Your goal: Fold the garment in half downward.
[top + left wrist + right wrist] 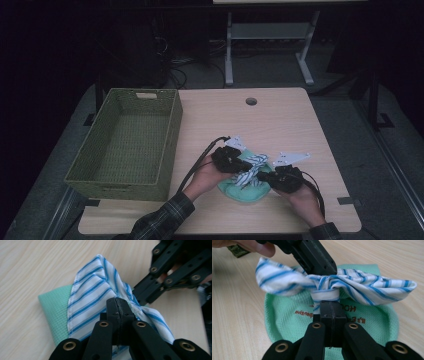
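Near the front edge of the table, right of its middle, a striped cloth lies bunched on a green cloth. Both grippers are clamped on the striped cloth. The left gripper has its jaws pressed together on a fold near the bunch's middle, and the right gripper pinches the hemmed edge from the opposite side, the two tips close to each other.

The striped cloth looks thin, light and limp: it gathers into soft pleats at each pinch and sags away on both sides. I judge it will follow the grippers with almost no resistance, but it will not keep a shape, and a pinch on one layer may slip. Hems and corners are the surest places to hold; a pinch mid-bunch risks catching several layers. The green cloth is a thicker mesh weave with printed lettering, flat on the wood, and could drag along if a jaw snags it.

Open tabletop stretches behind the cloths to the far edge, where a round hole sits. A green woven basket stands along the left edge with its inside bare, and its near right corner is not far from the left hand. To the right, free wood runs to the table's right edge.
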Demonstrator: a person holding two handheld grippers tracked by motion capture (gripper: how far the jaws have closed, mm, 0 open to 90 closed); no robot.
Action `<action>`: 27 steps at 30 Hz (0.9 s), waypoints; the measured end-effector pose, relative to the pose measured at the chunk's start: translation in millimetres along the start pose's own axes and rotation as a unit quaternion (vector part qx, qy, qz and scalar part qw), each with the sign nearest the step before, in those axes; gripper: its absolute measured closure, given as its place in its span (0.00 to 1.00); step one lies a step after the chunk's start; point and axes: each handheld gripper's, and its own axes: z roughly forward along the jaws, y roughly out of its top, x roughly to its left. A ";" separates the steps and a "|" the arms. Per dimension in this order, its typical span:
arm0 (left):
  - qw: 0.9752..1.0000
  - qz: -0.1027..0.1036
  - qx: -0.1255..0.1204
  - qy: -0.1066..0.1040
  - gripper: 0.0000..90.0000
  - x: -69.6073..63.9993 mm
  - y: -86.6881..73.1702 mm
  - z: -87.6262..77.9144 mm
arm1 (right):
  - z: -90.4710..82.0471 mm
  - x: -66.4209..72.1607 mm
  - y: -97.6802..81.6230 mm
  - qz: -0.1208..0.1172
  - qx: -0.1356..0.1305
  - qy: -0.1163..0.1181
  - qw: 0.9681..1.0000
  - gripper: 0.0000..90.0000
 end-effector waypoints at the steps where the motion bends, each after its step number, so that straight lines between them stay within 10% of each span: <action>1: 1.000 -0.002 -0.005 -0.005 0.99 -1.0 0.5 -0.4 | -1.3 0.4 -0.2 0.001 -0.002 0.000 1.000 1.00; 19: 0.999 0.022 -0.001 -0.040 0.99 -25.5 3.4 25.8 | -23.1 -6.4 -24.7 0.019 0.026 -0.025 0.999 1.00; 27: 0.999 0.019 -0.016 -0.024 0.99 -24.1 7.8 5.7 | -36.1 -19.7 -23.1 0.032 0.011 -0.046 0.998 1.00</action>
